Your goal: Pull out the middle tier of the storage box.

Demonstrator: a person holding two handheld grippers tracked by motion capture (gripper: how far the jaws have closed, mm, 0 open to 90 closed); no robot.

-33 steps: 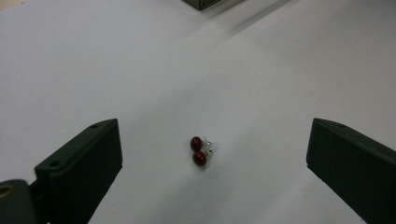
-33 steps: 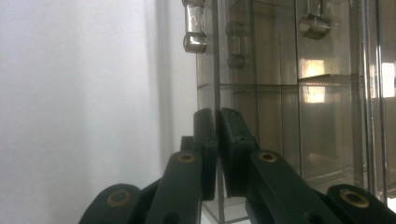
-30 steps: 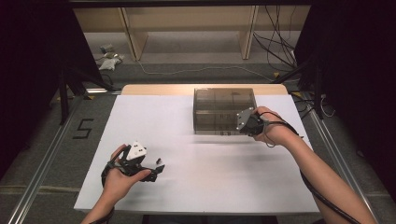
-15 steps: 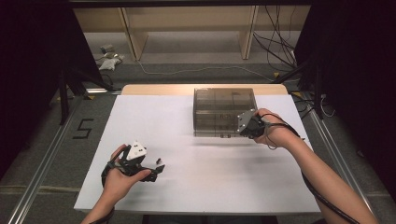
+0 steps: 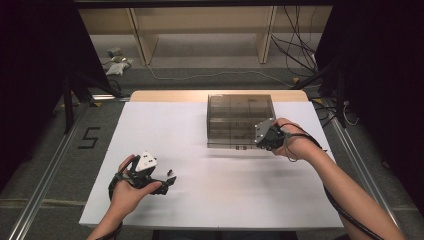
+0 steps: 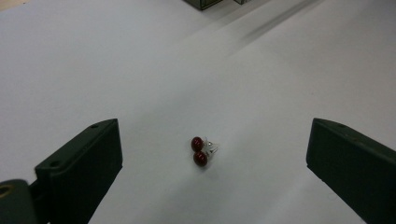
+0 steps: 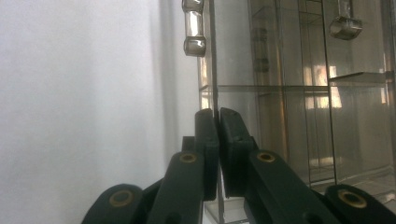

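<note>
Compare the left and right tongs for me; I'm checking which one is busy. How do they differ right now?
The left tongs stand wide open with nothing held; the right tongs are shut on a thin clear panel of the smoky acrylic box. The left hovers over two small red earrings on the white table; the right sits at the box's near right corner. Both have black jaws.

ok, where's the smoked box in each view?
High view: box right of centre, toward the table's far edge.
Left gripper view: just a corner at the top edge.
Right gripper view: right half, close up; right hand-held gripper shut on its panel edge.
Shared landmark: white tabletop.
</note>
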